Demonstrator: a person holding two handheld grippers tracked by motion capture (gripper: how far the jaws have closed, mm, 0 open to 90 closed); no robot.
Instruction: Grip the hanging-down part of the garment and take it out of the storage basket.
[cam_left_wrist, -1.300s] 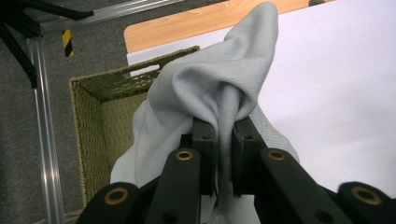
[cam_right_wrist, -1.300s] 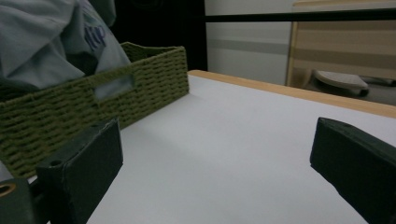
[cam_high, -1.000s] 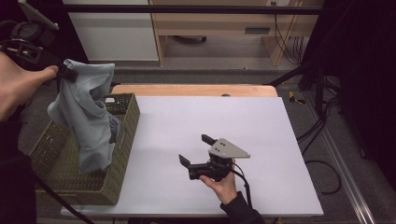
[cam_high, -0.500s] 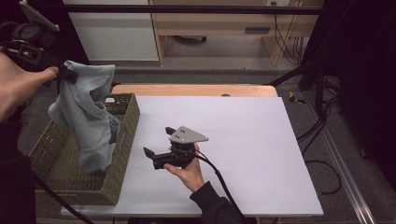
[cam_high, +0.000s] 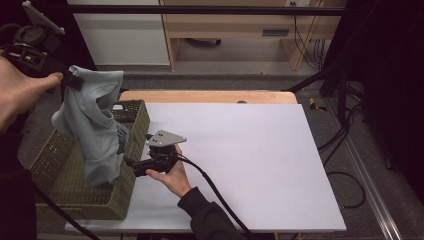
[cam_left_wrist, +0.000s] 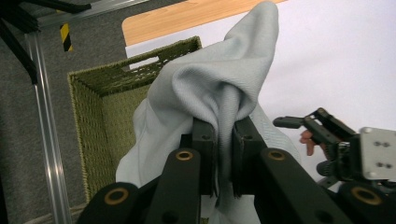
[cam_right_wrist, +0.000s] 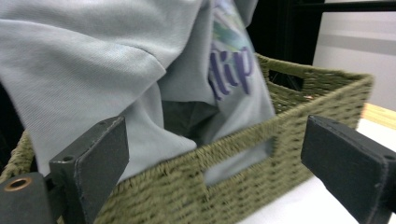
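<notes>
A light blue shirt with purple lettering hangs from my left gripper, which is shut on a bunched fold of it above an olive woven basket. The shirt's lower end reaches down into the basket. My right gripper is open and sits low over the table, right against the basket's right wall. In the right gripper view the basket wall with its handle slot stands just ahead of the right gripper, and the shirt drapes behind it. Its jaws have just been closing slightly, with nothing pressed between the pads.
The basket stands on the left part of a white table top with a wooden strip along the back. Cables lie on the floor to the right. A metal rail runs beside the basket.
My right gripper has travelled left across the table, from near the middle to the basket's right wall. The left gripper and the hanging shirt have stayed put.
</notes>
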